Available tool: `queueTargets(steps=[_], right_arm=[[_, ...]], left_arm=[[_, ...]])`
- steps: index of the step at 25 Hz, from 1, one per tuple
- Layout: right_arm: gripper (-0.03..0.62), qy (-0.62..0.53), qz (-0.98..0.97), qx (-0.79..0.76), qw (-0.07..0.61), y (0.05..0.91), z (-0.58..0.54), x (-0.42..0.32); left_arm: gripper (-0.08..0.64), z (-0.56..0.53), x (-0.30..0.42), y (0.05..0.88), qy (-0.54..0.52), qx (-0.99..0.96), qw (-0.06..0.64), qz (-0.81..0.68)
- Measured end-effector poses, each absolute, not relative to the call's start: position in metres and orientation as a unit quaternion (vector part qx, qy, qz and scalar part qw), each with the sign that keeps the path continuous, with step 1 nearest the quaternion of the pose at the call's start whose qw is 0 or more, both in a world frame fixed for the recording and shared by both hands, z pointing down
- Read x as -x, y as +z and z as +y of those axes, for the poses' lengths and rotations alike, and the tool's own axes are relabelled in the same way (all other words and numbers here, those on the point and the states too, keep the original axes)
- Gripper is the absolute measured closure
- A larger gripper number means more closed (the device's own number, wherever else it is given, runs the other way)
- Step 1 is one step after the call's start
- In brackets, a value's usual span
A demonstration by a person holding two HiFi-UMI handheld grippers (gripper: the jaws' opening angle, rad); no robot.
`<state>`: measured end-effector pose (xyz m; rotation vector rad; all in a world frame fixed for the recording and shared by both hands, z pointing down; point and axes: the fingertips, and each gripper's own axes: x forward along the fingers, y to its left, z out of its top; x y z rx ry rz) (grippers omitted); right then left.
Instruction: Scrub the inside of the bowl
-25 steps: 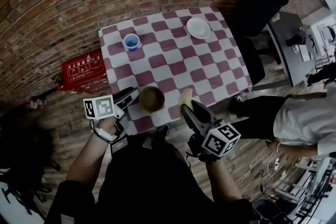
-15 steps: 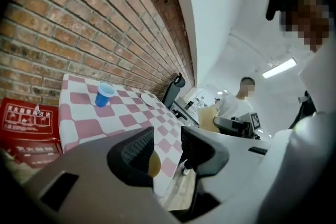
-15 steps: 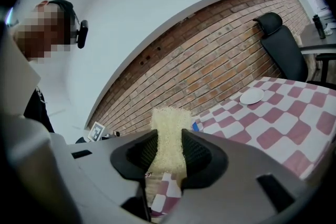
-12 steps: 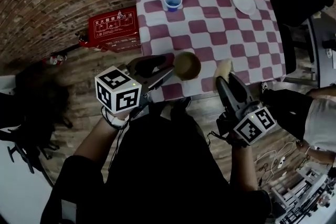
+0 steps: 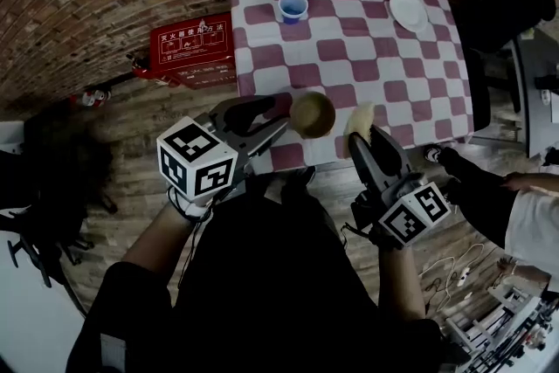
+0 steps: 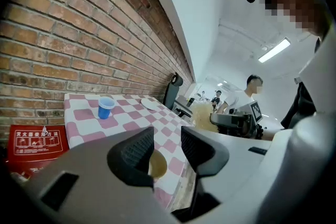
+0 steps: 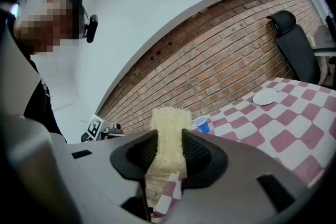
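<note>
Head view: both grippers loaded at table (image 5: 367, 39) edge.
Left gripper (image 5: 284, 113) clamps bowl (image 5: 313, 113) by its rim; right gripper (image 5: 361, 141) pinches sponge (image 5: 359, 120) just beside it.

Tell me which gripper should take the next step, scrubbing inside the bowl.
Right. The right gripper has its fingers clamped on the sponge, which sits close beside the bowl. The left gripper holds the bowl, so it should probably just steady it.
</note>
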<state>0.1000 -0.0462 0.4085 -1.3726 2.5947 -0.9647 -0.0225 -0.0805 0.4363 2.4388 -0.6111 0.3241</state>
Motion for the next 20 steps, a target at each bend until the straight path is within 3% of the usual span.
queueTargets(steps=[20], right_arm=[[0.439, -0.295, 0.837, 0.46, 0.023, 0.398, -0.033, -0.107]], left_arm=[[0.39, -0.064, 0.021, 0.419, 0.14, -0.929, 0.255, -0.229]])
